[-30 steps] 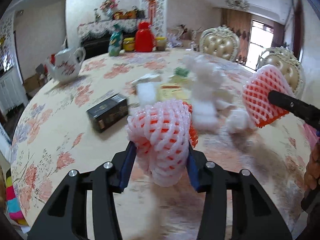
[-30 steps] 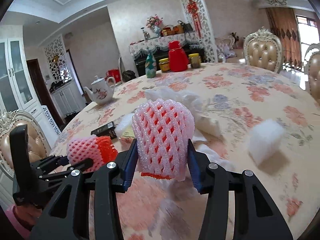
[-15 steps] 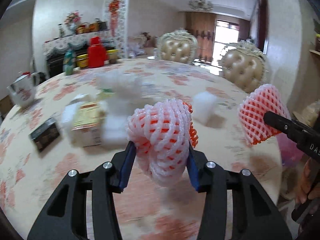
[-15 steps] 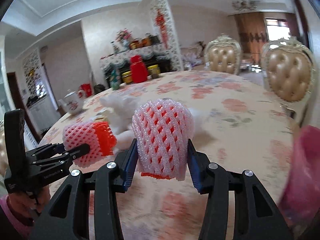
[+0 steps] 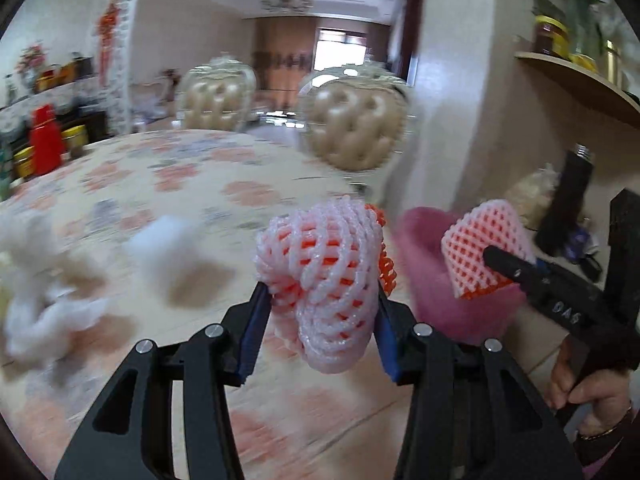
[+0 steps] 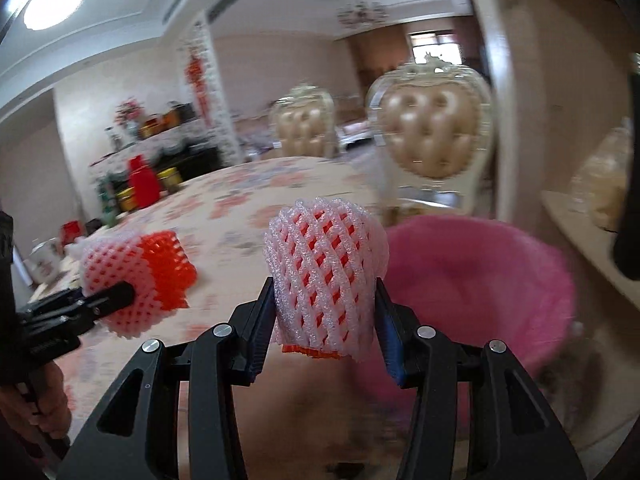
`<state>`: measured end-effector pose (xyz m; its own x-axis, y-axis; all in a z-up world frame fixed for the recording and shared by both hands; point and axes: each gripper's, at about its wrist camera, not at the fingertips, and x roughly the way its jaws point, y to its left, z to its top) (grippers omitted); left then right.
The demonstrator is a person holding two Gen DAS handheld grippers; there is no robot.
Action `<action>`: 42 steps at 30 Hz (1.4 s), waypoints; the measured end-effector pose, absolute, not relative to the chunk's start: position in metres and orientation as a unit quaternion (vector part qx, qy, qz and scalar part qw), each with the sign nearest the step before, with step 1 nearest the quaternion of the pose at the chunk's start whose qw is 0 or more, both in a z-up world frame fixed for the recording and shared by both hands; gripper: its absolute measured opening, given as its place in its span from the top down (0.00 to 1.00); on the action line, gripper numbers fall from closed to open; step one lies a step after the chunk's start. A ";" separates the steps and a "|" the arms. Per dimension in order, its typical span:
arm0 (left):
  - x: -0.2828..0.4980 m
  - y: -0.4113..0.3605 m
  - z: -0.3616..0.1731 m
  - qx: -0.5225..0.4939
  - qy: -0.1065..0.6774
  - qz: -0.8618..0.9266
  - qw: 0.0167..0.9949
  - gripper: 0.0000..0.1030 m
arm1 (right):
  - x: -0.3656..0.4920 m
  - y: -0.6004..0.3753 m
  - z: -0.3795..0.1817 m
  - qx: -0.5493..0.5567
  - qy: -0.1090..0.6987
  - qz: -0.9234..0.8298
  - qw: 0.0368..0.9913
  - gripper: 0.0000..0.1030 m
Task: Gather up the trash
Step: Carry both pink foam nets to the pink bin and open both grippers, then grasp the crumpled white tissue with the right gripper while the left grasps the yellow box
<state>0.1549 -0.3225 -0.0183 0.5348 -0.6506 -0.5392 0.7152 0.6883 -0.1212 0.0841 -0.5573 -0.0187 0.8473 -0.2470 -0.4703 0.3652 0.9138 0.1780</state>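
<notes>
Left gripper: both blue pads are clamped on a pink-and-orange foam fruit net, held at the centre of the left wrist view, above the edge of the floral-clothed table.

Right gripper: both blue pads are clamped on a second foam net sleeve, held at the centre of the right wrist view.

Pink trash bin: located at the right of the right wrist view, just behind and to the right of the second foam net sleeve, beside the table edge. The same bin appears at centre right of the left wrist view, behind the right gripper.

White foam scraps lie on the table at the left of the left wrist view, blurred. Two tufted chairs stand beyond the table. A red jug stands at the far left edge.
</notes>
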 end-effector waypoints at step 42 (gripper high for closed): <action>0.177 -0.440 -0.035 0.082 0.286 -0.427 0.854 0.04 | 0.047 -0.630 -0.029 0.154 0.211 -0.242 0.934 0.14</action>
